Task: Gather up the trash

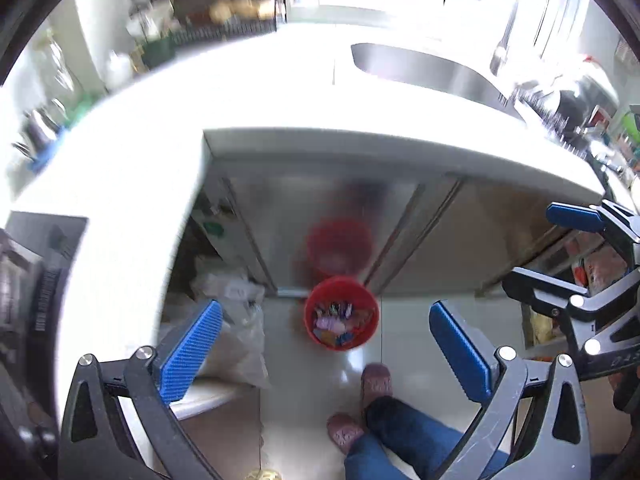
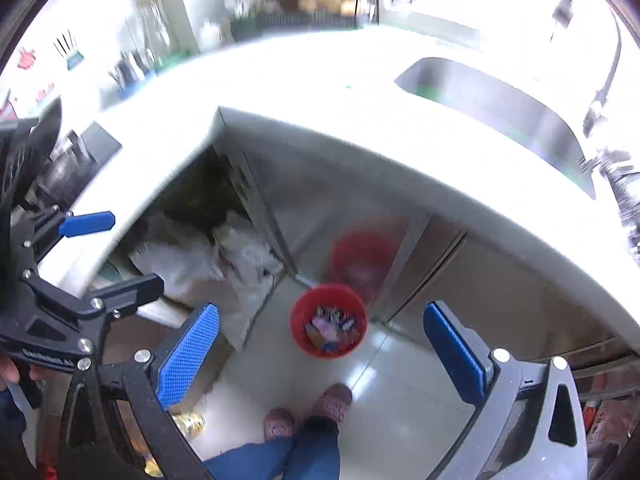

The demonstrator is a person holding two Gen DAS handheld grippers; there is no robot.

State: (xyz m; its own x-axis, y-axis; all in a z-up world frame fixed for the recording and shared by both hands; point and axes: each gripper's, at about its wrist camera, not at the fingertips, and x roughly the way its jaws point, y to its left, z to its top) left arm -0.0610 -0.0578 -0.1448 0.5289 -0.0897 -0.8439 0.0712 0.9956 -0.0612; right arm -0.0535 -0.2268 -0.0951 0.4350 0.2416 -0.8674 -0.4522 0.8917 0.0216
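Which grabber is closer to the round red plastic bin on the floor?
Hard to tell; both look about equal. The left gripper and right gripper both hang open high above the round red plastic bin, neither touching it.

White counter [image 1: 120, 168], steel sink [image 1: 432, 72], glossy tiled floor [image 1: 304, 400], bright daylight.

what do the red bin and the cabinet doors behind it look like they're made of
Red bin: likely plastic, with a uniform saturated colour and a smooth thin rim. Cabinet doors: probably brushed stainless steel, grey and semi-glossy, showing a blurred red reflection of the bin.
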